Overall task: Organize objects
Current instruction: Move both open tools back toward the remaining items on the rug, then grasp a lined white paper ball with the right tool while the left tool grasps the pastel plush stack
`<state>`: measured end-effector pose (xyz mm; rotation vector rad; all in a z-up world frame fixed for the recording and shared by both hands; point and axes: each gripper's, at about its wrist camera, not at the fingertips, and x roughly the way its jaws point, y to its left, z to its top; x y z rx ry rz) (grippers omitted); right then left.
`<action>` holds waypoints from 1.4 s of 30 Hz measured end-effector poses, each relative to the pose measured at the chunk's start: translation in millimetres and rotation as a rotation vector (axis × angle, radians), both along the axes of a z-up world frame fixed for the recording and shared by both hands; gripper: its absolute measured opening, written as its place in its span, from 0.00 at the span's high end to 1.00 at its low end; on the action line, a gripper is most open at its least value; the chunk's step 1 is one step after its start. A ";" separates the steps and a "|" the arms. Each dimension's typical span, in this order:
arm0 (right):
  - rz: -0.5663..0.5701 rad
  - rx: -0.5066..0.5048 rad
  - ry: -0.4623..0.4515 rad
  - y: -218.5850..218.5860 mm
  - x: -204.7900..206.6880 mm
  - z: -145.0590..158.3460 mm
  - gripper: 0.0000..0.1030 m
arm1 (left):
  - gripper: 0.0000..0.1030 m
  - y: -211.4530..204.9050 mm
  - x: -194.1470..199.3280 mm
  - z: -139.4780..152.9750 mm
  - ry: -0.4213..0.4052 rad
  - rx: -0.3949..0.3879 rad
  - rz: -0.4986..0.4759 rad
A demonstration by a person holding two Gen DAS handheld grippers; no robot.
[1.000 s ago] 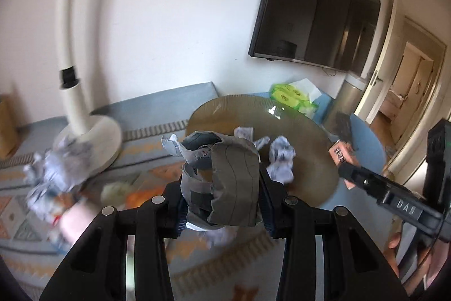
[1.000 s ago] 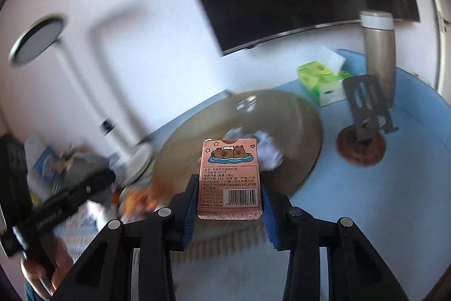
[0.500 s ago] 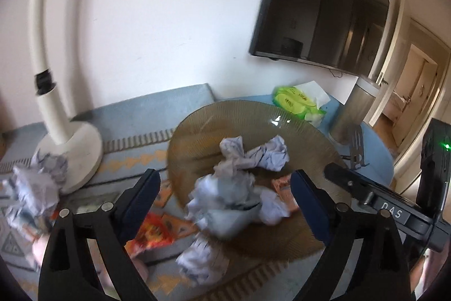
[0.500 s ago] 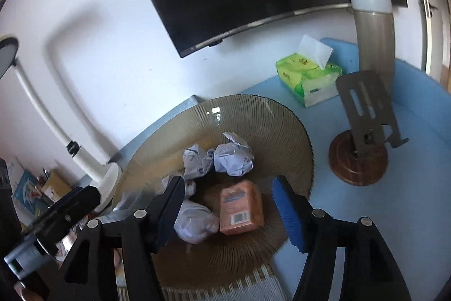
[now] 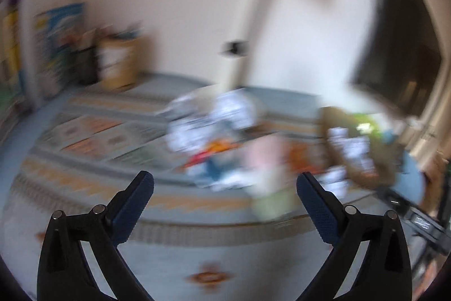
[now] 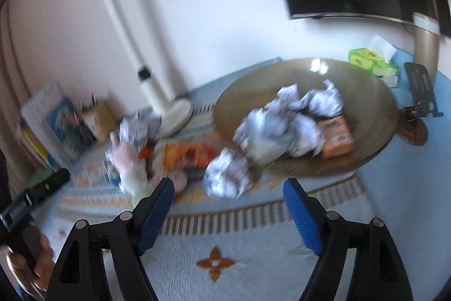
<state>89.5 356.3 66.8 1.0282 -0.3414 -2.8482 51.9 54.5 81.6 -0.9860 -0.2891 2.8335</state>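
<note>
A round brown woven tray (image 6: 369,92) holds several crumpled paper balls (image 6: 307,109) and a small orange box (image 6: 336,137). One more paper ball (image 6: 225,177) lies on the mat just outside the tray's rim. My right gripper (image 6: 228,184) hovers in front of that ball, its jaws opening with nothing between them. The left wrist view is badly blurred. There my left gripper (image 5: 225,178) is wide and still opening, empty, and faces a pile of crumpled paper (image 5: 214,117), packets and a pink soft thing (image 5: 265,160).
A white desk lamp (image 6: 152,92) stands behind the pile, with books (image 6: 56,120) at the far left. A green tissue box (image 6: 369,61), a flask (image 6: 425,41) and a phone stand (image 6: 420,92) sit right of the tray. A patterned mat (image 6: 225,258) covers the table.
Left gripper let go of its crumpled paper over the tray, opened wide and swung left to the pile. Right gripper dropped the orange box into the tray, opened and drew back.
</note>
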 end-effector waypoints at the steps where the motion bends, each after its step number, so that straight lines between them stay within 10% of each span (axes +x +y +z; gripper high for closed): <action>1: 0.010 0.017 -0.010 -9.0 0.1 -8.7 0.24 | 0.02 -15.6 0.2 -12.6 -0.017 -0.022 0.044; 16: 0.037 0.256 -0.064 -59.4 -9.3 -40.4 0.09 | 0.02 -22.0 5.5 -49.2 -0.027 -0.088 -0.003; 25: -0.045 0.018 -0.121 -11.6 -16.0 -46.1 0.09 | 0.02 -8.4 10.7 -46.5 -0.014 -0.151 -0.024; 34: -0.021 -0.149 -0.224 0.3 -39.5 -36.1 0.09 | 0.02 28.6 -32.4 -34.4 -0.164 0.138 -0.160; 42: -0.043 -0.036 -0.215 -11.0 -75.3 -43.8 0.09 | 0.09 78.5 -68.1 -56.2 -0.224 0.144 -0.174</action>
